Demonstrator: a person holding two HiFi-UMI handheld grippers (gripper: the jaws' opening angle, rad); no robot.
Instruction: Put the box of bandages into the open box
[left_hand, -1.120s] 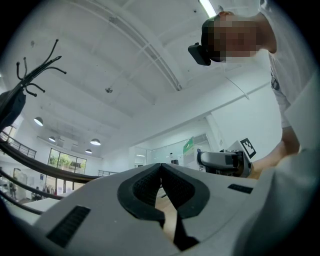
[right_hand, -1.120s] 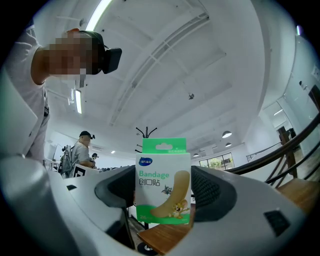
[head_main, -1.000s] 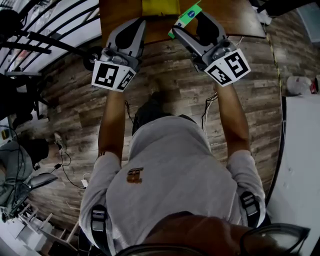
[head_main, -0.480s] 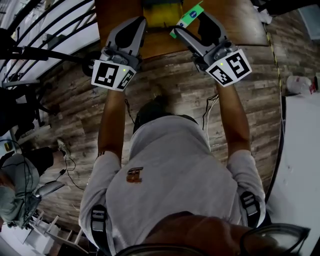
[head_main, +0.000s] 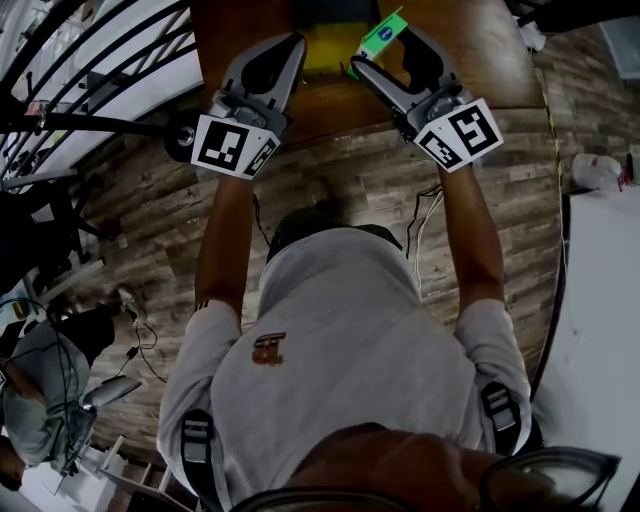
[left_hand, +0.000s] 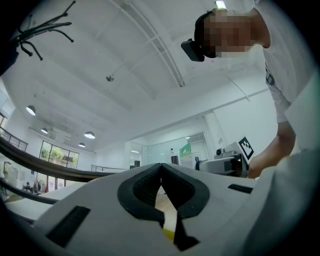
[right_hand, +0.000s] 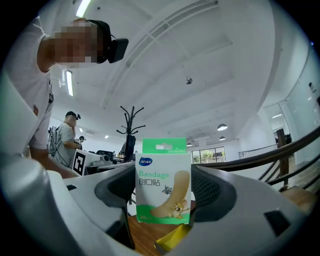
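My right gripper (head_main: 378, 48) is shut on a green and white box of bandages (head_main: 382, 34), which sticks up between the jaws; in the right gripper view the box of bandages (right_hand: 163, 182) stands upright with "Bandage" print and a cartoon plaster. My right gripper (right_hand: 163, 200) clamps it from both sides. The open yellow box (head_main: 327, 45) lies on the brown table (head_main: 490, 40) between the two grippers; a yellow edge of the open box (right_hand: 172, 239) shows below the jaws. My left gripper (head_main: 290, 45) hovers at the yellow box's left side, and in its own view the left gripper (left_hand: 160, 167) is shut and holds nothing.
The table's near edge runs just in front of both grippers, with wood-plank floor (head_main: 350, 190) below it. A dark railing (head_main: 90, 80) lies at the left, a white surface (head_main: 600, 300) at the right. A seated person (head_main: 40, 390) is at the lower left.
Both grippers have moved slightly forward over the table towards the yellow box. The bandage box stays clamped in the right gripper.
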